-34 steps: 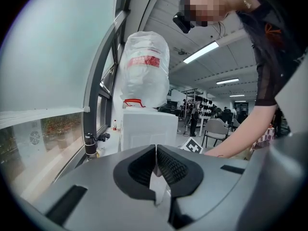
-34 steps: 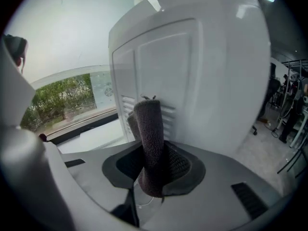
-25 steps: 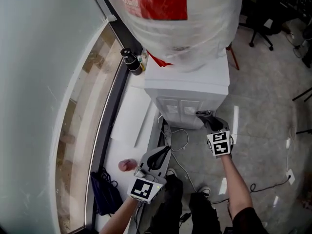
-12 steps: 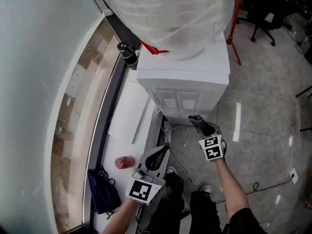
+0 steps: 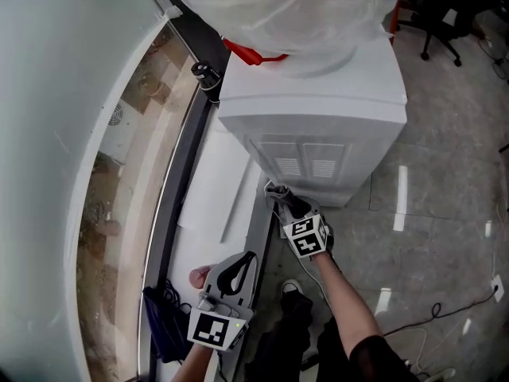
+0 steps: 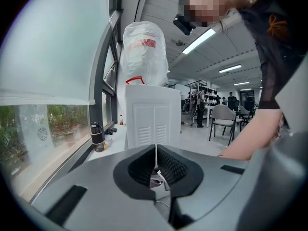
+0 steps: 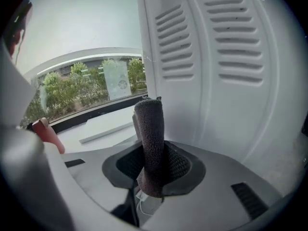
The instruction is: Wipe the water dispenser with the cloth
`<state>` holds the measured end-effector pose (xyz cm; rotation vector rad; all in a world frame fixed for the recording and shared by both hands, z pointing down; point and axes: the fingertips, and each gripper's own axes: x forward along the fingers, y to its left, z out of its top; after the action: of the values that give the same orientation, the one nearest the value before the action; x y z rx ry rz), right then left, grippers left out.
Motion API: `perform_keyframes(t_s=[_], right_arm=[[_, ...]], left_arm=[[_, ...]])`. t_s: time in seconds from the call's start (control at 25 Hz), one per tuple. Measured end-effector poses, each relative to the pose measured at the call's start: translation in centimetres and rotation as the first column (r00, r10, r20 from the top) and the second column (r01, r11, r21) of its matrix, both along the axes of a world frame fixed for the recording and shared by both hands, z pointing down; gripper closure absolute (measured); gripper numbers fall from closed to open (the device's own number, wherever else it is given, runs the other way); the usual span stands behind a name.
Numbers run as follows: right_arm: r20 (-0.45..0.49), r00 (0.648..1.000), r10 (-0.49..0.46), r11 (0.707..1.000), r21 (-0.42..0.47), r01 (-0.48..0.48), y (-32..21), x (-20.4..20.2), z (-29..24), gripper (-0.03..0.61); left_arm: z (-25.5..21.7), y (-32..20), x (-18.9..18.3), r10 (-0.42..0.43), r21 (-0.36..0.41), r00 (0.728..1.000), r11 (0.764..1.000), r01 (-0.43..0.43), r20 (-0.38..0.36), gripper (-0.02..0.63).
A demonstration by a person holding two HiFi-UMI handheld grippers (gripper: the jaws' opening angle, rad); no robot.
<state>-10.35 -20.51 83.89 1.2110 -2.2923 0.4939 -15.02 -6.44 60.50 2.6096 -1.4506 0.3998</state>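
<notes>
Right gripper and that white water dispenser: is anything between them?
Only the grey cloth, clamped in the right gripper and pointing at the water dispenser's vented panel, as the right gripper view shows.

No text can be read — anywhere.

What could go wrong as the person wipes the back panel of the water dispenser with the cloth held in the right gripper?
1. The cloth sticks out of the right gripper as a narrow roll, so the hard jaws may scrape the water dispenser.
2. Its tip could snag in the vent slots.
3. A firm push might rock the big wrapped bottle on top.
</notes>
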Motion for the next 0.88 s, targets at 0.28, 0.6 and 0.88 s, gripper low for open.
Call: perform_keyframes(t_s=[0.28,0.6,0.88], right_arm=[[-0.004,0.996,0.083,0.996,-0.006,-0.084,-2.7,2.1,3.7,0.469],[-0.087,0.990,0.107,0.994,-0.009,-0.108,-1.6,11.0,4.7,0.466],[-0.151,0.970,0.190,0.981,-0.005,-0.193,0.1,20.0,5.4,0.466]], left_arm=[[2.9,-0.5,0.5,0.000,-0.031,1.000,1.000,0.000,-0.003,0.591],[3.2,-1.8,5.0,0.089,-0.033,0.996,0.995,-0.090,-0.021,0.591],[3.3,-1.9,8.7,0.155,-0.033,0.987,0.987,-0.156,-0.037,0.591]])
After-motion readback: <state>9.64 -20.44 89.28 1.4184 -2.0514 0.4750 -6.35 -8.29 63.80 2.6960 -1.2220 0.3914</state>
